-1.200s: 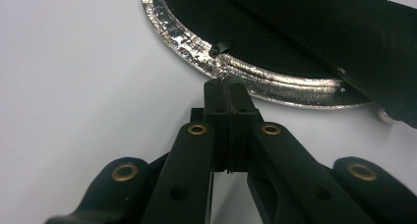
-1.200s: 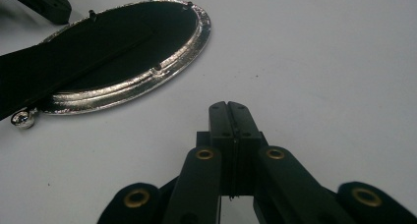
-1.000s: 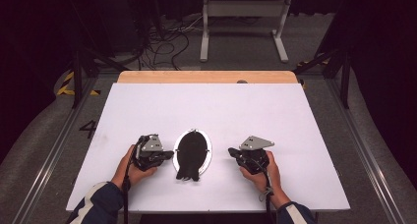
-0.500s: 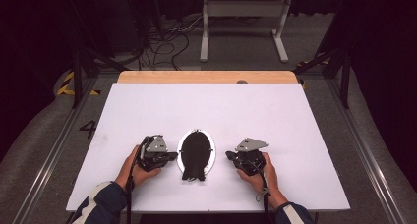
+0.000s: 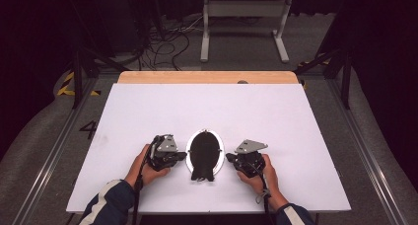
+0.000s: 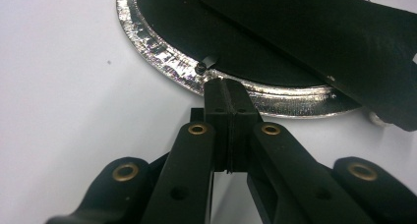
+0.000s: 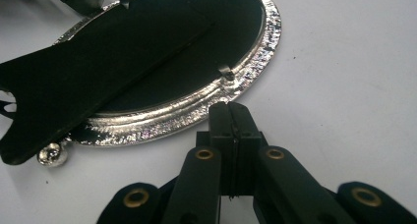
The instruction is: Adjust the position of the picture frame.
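An oval frame [image 5: 204, 153] lies face down on the white table, with a silver rim [image 6: 167, 62] and a black back [image 6: 255, 37]. A black stand leg [image 7: 98, 67] slants across the back. My left gripper [image 5: 185, 156] is shut, its tips [image 6: 227, 86] right at the rim's left edge, beside a small metal clip [image 6: 206, 63]. From the other side, my right gripper [image 5: 227, 158] is also shut, and its tips [image 7: 230, 108] meet the rim just below another clip [image 7: 226, 72]. Nothing is held between either pair of jaws.
The white table top [image 5: 148, 111] spreads wide behind and beside the frame, with a wooden strip [image 5: 207, 77] along its far edge. A small silver ball foot [image 7: 51, 155] sticks out under the frame's narrow end. Cables and a metal stand lie on the floor beyond.
My left gripper has slid to the right, and the oval frame has shifted a little to the right with it. The right gripper has barely moved.
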A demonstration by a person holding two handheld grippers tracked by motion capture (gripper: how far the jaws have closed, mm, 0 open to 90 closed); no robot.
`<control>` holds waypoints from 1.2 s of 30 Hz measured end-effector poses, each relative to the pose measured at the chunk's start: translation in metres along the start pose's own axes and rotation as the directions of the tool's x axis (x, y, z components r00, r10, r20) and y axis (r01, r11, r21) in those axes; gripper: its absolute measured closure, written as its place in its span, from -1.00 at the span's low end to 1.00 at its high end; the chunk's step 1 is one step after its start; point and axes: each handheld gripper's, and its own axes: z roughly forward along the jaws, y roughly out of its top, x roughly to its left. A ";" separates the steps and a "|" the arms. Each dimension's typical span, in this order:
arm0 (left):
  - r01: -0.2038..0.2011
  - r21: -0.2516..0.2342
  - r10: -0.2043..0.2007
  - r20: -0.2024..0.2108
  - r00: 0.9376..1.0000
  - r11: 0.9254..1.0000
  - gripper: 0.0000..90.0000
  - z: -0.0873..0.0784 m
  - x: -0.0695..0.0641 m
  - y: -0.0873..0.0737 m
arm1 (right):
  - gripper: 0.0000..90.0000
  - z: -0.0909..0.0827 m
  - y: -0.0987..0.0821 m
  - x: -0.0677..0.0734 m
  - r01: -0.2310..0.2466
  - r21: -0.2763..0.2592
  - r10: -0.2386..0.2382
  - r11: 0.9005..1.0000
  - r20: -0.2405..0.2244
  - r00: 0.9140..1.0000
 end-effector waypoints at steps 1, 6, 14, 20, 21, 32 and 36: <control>-0.001 -0.002 0.001 0.000 1.000 1.000 1.00 0.001 -0.001 0.001 | 1.00 0.000 0.000 0.000 0.002 0.003 -0.002 1.000 0.002 1.000; -0.013 0.004 0.013 -0.004 1.000 1.000 1.00 0.006 -0.003 0.007 | 1.00 -0.002 -0.001 -0.002 -0.008 0.005 0.008 1.000 0.002 1.000; -0.001 -0.003 0.001 -0.006 1.000 1.000 1.00 0.010 -0.002 0.011 | 1.00 -0.002 -0.001 -0.005 -0.023 0.003 0.023 1.000 0.020 1.000; -0.006 0.001 0.006 -0.010 1.000 1.000 1.00 0.015 -0.002 0.016 | 1.00 -0.002 -0.001 -0.010 -0.047 0.002 0.047 0.999 0.042 0.998; -0.003 -0.002 0.003 -0.009 1.000 1.000 1.00 0.015 -0.002 0.016 | 1.00 -0.002 -0.002 -0.011 -0.050 0.003 0.050 0.999 0.042 0.998; -0.035 0.007 0.035 0.027 0.999 0.999 1.00 0.012 -0.010 0.013 | 1.00 -0.009 -0.007 -0.007 -0.041 0.010 0.041 0.999 0.006 0.999; -0.079 0.013 0.078 0.054 0.995 0.997 1.00 0.008 -0.022 0.011 | 1.00 -0.013 -0.010 0.000 -0.030 0.011 0.031 0.999 -0.020 0.999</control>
